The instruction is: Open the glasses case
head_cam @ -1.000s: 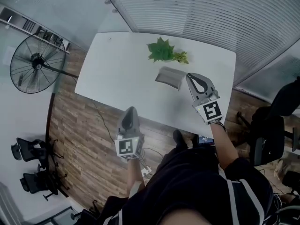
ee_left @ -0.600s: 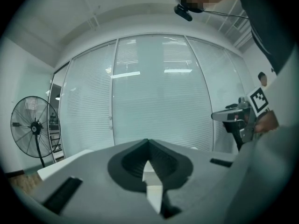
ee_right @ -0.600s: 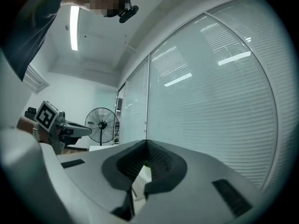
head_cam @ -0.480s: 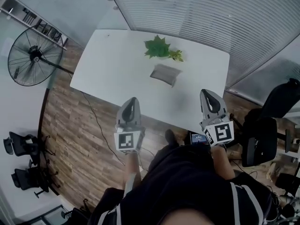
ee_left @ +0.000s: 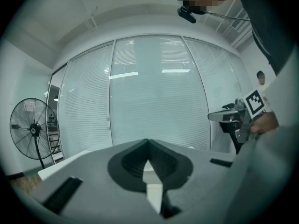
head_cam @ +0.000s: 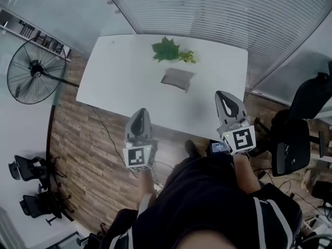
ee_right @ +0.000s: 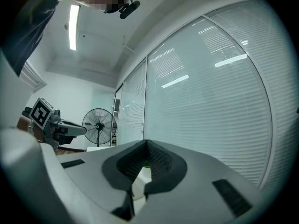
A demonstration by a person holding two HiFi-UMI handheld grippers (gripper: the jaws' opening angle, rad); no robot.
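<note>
The grey glasses case (head_cam: 177,79) lies on the white table (head_cam: 119,77), just in front of a green leafy sprig (head_cam: 167,51). From here I cannot tell how its lid stands. Both grippers hang at the table's near edge, well short of the case. My left gripper (head_cam: 140,114) is shut, its jaws meeting at the tips (ee_left: 148,142) with nothing between them. My right gripper (head_cam: 224,95) is also shut and empty (ee_right: 146,142). Each gripper view shows the other gripper off to the side: the right one (ee_left: 236,118) and the left one (ee_right: 51,126).
A standing fan (head_cam: 35,71) stands on the wooden floor left of the table. Black office chairs sit at the right (head_cam: 290,149) and lower left (head_cam: 31,170). Glass walls with blinds (head_cam: 218,9) run behind the table. A cable trails on the floor (head_cam: 111,139).
My right gripper has pulled back from beside the case to the table's near edge. The left gripper has shifted a little. The case stays where it was on the table.
</note>
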